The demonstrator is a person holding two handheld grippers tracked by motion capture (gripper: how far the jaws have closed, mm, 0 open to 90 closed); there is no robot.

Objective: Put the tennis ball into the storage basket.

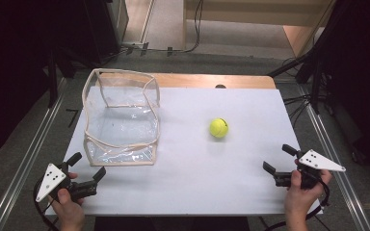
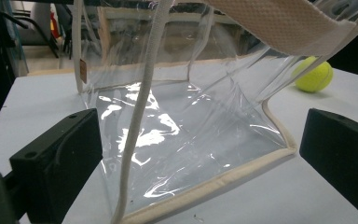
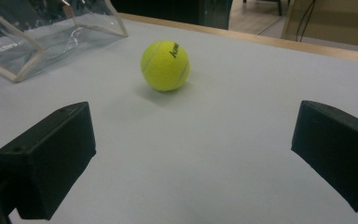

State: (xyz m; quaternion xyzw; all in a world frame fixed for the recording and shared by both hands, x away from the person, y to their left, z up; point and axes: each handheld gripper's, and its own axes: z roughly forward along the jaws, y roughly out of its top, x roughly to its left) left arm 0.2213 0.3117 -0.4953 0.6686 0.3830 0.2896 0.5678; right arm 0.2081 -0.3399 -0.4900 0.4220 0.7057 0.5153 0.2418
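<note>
While both claws gape released, a fuzzy round ball sits beside a crinkled clear bag.

Open table before ball (bag leftward)

1. The white tabletop is evenly and brightly lit from above; the surroundings at both sides of the high view fall into near black.
2. The clear plastic bag with cream fabric trim carries bright white glare patches on its creased walls.
3. The yellow-green tennis ball casts a soft, faint shadow beneath itself.
4. All three pictures are slightly soft; the near black jaws in both gripper views are a little blurred.
</note>
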